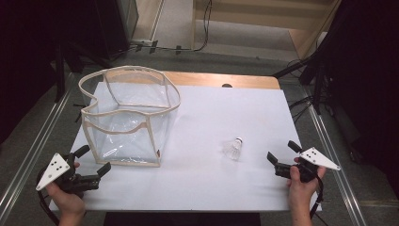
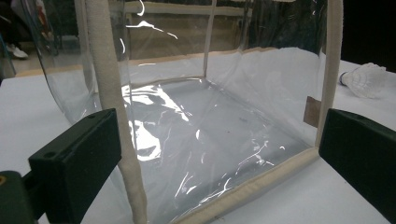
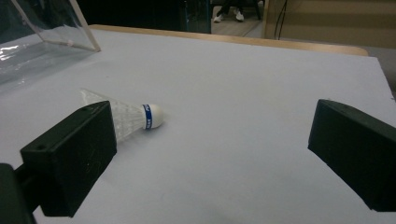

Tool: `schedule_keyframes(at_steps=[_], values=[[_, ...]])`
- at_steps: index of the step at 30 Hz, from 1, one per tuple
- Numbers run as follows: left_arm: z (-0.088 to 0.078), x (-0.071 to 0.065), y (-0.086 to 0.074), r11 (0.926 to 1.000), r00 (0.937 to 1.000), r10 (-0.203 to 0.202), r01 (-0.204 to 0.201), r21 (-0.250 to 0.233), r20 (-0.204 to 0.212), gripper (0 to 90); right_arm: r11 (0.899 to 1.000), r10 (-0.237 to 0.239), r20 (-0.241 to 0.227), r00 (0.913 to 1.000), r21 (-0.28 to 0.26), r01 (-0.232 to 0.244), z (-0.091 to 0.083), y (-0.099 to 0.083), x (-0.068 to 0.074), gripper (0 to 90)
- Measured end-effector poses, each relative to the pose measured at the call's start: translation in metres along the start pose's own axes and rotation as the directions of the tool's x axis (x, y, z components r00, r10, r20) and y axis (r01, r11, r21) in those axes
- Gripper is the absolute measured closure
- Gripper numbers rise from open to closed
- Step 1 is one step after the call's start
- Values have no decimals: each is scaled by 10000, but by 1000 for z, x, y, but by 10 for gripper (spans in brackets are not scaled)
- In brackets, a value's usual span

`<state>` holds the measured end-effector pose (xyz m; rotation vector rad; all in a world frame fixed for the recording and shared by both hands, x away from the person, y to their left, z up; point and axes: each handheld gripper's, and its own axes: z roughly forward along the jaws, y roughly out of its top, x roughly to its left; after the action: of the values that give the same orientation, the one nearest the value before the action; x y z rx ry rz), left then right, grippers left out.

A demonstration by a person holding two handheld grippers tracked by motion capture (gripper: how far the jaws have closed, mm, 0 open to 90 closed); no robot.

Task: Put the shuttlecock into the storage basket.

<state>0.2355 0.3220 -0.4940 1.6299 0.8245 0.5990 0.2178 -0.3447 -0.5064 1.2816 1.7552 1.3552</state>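
White board covers your table, with a strip of bare wood showing along its far edge, and beyond that the room falls away into dark stands, trailing cables and a pale floor. On the board the shuttlecock lies on its side toward your right, well apart from the clear bag with cream piping that stands open-topped on your left. Your right gripper hovers just beside the shuttlecock with its jaws spread wide and nothing between them; in the right gripper view the shuttlecock sits off toward one jaw rather than centred, its cork pointing away from the bag. Your left gripper is likewise spread and empty, facing the bag's near wall, with the piped corner posts roughly framed by the jaws. Watch the feather skirt: it looks light and fragile, so closing hard across it could crush it, and a nudge from one jaw may roll or skid it over the smooth board before you grip. Aim for the cork end if you can. The bag's soft walls sag inward at the rim, so a loose hold with your left could let the mouth fold shut, or tip the bag, as you bring the shuttlecock over.
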Motion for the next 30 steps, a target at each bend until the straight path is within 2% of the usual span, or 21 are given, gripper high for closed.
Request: schedule_keyframes(at_steps=[6,9,11,12,14,15,18,20,23,26,30], values=[[0,0,0,10000,10000,3,-3,-1,-8,0,9999,-140,-150,9998,-9,140,1,5,6,0],[0,0,0,10000,10000,-6,6,4,-25,0,9998,-193,-367,9991,44,195,1,8,9,12],[0,0,0,10000,10000,-5,5,5,-32,0,9996,-272,-245,9993,16,272,0,10,12,152],[0,0,0,10000,10000,-6,6,14,-38,0,9996,-264,-327,9991,29,265,0,11,14,191],[0,0,0,10000,10000,0,0,25,-22,0,9986,-353,-479,9982,375,371,2,13,15,408],[0,0,0,10000,10000,18,-18,54,-4,0,9971,-531,-554,9971,509,560,4,13,17,468],[1,-1,-1,10000,10000,8,-8,88,17,0,9915,-787,-1089,9909,943,891,8,14,20,669],[1,-1,-1,9999,10000,9,-9,109,6,0,9845,-982,-1428,9849,1303,1171,11,15,23,781],[1,-1,-1,9999,10000,8,-8,117,5,0,9678,-1305,-1514,9798,1953,1591,17,18,27,869],[1,-2,-1,9999,10000,37,-37,136,-5,0,9533,-1490,-1581,9761,2395,1843,22,18,32,874],[1,-1,-1,9999,10000,35,-35,140,0,0,9258,-1933,-1580,9683,2975,2333,30,18,39,875]])
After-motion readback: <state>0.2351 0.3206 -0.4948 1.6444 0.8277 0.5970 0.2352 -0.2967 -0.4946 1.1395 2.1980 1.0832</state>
